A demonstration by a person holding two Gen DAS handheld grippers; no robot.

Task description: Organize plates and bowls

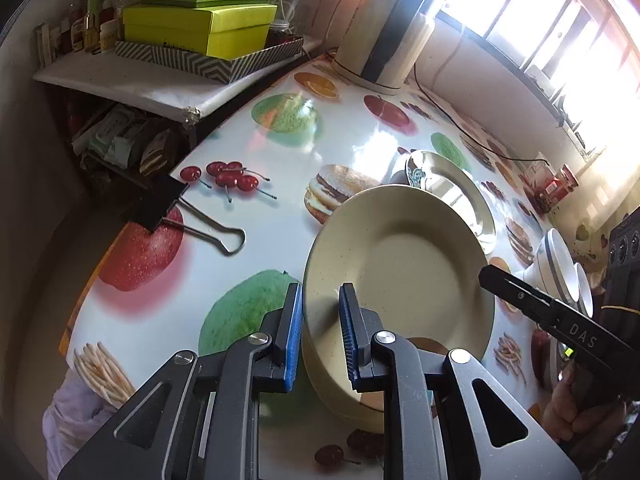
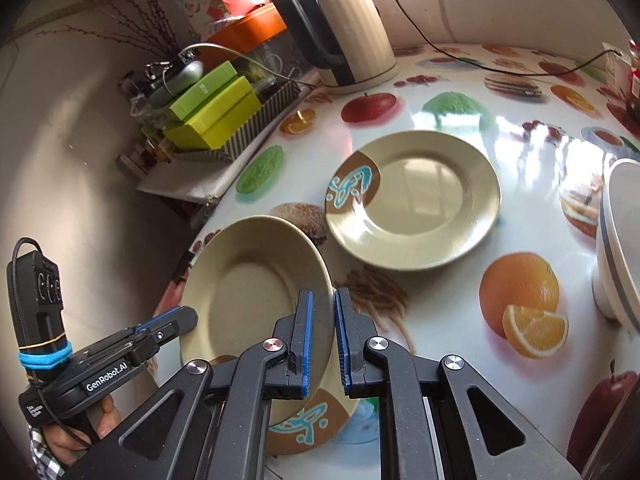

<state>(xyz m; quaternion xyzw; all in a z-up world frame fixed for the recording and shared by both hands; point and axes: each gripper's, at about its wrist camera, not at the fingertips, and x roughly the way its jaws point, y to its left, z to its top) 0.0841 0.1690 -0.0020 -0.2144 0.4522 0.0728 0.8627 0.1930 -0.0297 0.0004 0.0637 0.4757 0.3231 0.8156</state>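
Plates were the business on the fruit-printed table (image 2: 440, 308): one cream plate (image 2: 256, 292) was held up off the surface, tilted, gripped at opposite edges by both grippers. The left gripper (image 1: 320, 328) had its blue pads closed on the plate's near rim, one finger (image 1: 294, 332) outside and the other inside the dish. The right gripper (image 2: 323, 336) was nearly closed, pinching the rim at the other side, its pads tight on the thin edge. In the right wrist view the plate's brown patch with a turquoise pattern showed just below the jaws.

A second plate (image 2: 416, 200) of the same cream colour, with the same brown and turquoise patch on its left rim, lay flat on the table just beyond the held one, apart from it. White bowls (image 2: 620, 240) with a grey band sat at the right edge of the table. Further back stood a cream and black kettle (image 2: 348, 28), and to the left a side shelf carried green boxes (image 2: 212, 112). A black binder clip (image 1: 168, 208) lay on the table's left edge.
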